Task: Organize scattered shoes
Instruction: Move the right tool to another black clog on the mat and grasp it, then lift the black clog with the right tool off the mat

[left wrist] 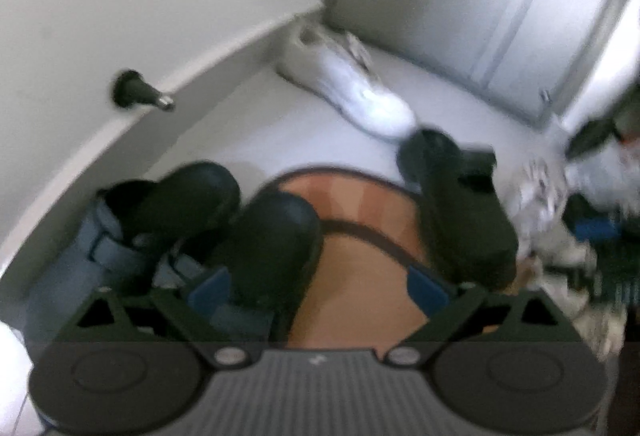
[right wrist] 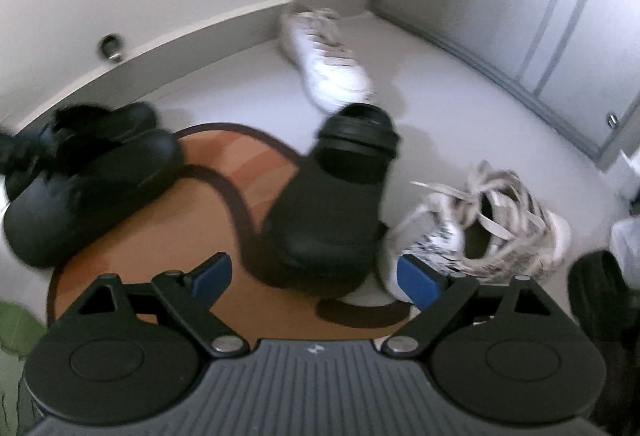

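Note:
Shoes lie on a grey floor around an orange mat [right wrist: 168, 236]. A black clog [right wrist: 320, 204] lies on the mat's right edge, just ahead of my open right gripper [right wrist: 320, 284]. A white laced sneaker [right wrist: 480, 228] lies to its right, and another white sneaker [right wrist: 328, 64] lies by the far wall. Two black clogs [right wrist: 88, 172] sit at the left. In the left wrist view my open left gripper [left wrist: 320, 288] hovers over the mat [left wrist: 360, 276], two black shoes [left wrist: 276, 236] by its left finger, the single clog [left wrist: 460, 212] at right, a white sneaker [left wrist: 352, 88] beyond.
A black door stopper [left wrist: 140, 92] sticks out of the baseboard at left. A closed grey door [right wrist: 540, 16] fills the far right. Something green [right wrist: 16, 332] lies at the right wrist view's lower left. A dark object [right wrist: 600, 300] sits at lower right.

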`<control>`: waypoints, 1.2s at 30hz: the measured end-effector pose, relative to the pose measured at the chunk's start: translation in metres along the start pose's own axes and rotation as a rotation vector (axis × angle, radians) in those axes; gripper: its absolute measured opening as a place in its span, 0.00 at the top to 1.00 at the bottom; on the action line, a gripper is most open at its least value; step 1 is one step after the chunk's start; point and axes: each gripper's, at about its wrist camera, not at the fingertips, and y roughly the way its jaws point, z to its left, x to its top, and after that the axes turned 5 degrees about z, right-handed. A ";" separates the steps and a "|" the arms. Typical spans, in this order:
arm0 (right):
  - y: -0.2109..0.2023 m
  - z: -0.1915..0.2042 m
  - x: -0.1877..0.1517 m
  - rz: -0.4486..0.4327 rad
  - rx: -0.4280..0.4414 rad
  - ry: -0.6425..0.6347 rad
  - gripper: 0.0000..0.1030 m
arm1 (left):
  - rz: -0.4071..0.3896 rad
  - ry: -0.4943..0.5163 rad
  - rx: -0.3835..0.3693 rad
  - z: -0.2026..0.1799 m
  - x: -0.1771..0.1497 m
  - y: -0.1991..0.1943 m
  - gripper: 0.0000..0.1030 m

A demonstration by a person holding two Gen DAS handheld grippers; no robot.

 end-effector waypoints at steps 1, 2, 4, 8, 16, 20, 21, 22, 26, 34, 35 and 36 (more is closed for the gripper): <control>0.004 -0.005 0.003 0.001 -0.002 0.021 0.10 | 0.009 0.013 -0.004 0.000 -0.002 0.003 0.06; 0.008 -0.008 0.007 0.000 -0.003 0.040 0.10 | 0.013 0.011 -0.006 0.001 -0.004 0.005 0.06; 0.016 -0.012 0.017 -0.006 -0.003 0.074 0.10 | 0.016 0.006 -0.021 0.004 -0.007 0.008 0.06; 0.031 -0.021 0.036 -0.019 -0.004 0.143 0.08 | 0.006 0.011 -0.046 0.006 -0.008 0.011 0.07; 0.076 -0.013 0.074 -0.016 -0.035 0.185 0.00 | 0.013 -0.042 -0.084 0.011 -0.007 0.011 0.07; 0.094 -0.007 0.083 -0.023 -0.108 0.172 0.00 | 0.013 -0.064 -0.077 0.017 -0.005 0.012 0.07; 0.097 -0.008 0.085 -0.022 -0.113 0.179 0.00 | 0.013 -0.072 -0.081 0.019 -0.005 0.012 0.07; 0.100 -0.009 0.087 -0.019 -0.112 0.191 0.00 | 0.009 -0.075 -0.085 0.021 -0.005 0.013 0.07; 0.118 -0.016 0.095 -0.004 -0.109 0.240 0.00 | 0.010 -0.067 -0.086 0.017 -0.006 0.013 0.06; 0.144 -0.028 0.108 0.024 -0.075 0.283 0.11 | -0.020 -0.119 -0.132 0.022 -0.005 0.005 0.07; 0.143 -0.028 0.107 0.016 -0.069 0.283 0.13 | -0.035 -0.129 -0.144 0.023 -0.004 0.003 0.07; 0.141 -0.026 0.106 0.010 -0.071 0.274 0.14 | -0.050 -0.133 -0.151 0.023 -0.004 0.001 0.07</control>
